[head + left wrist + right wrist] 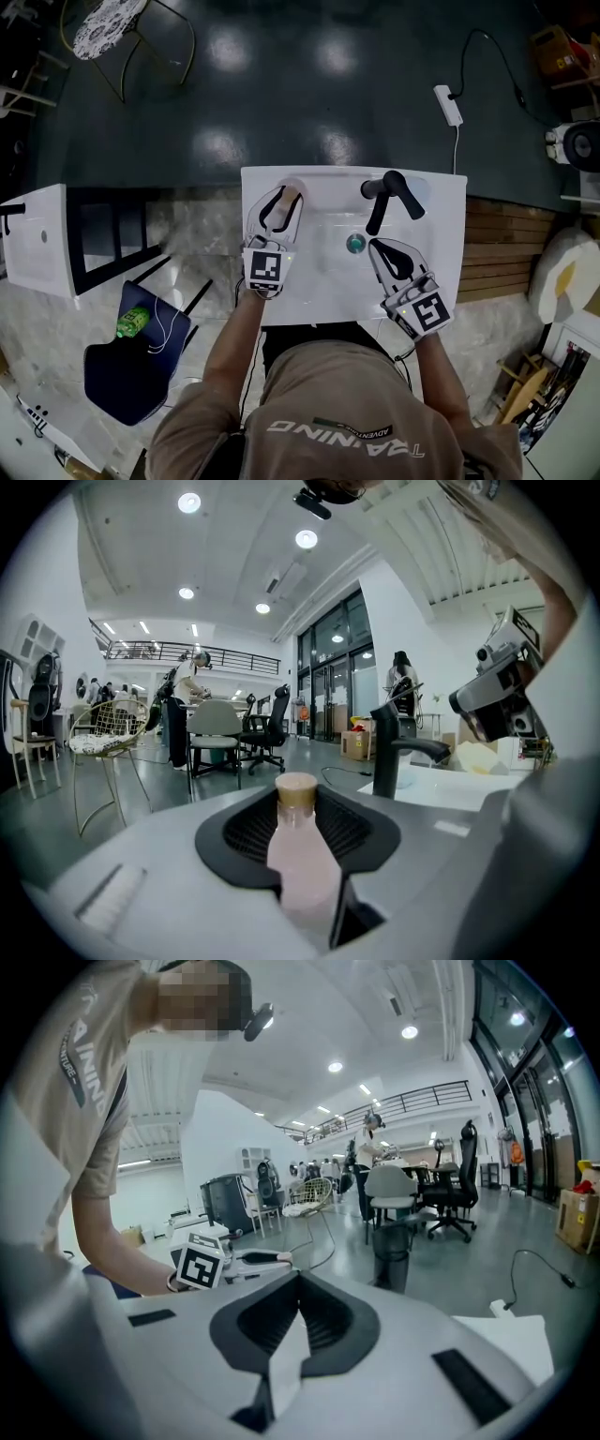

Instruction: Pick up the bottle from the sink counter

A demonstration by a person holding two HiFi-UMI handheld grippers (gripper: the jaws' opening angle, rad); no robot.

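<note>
The left gripper (282, 206) clamps the pink bottle (298, 860) at the sink counter's (441, 220) far-left corner, while the right gripper (298, 1281) is closed on nothing.

Left gripper (279, 199) and right gripper (382, 251): light grey shells, black ribbed pads (325, 1320), and a bowed, leaf-shaped jaw outline. Each carries a white cube (265, 267) with black square markers. Thin dark cable (247, 375) off the left one. I'm wearing a tan short-sleeved T-shirt (337, 394) with white TRAINING print.
</note>
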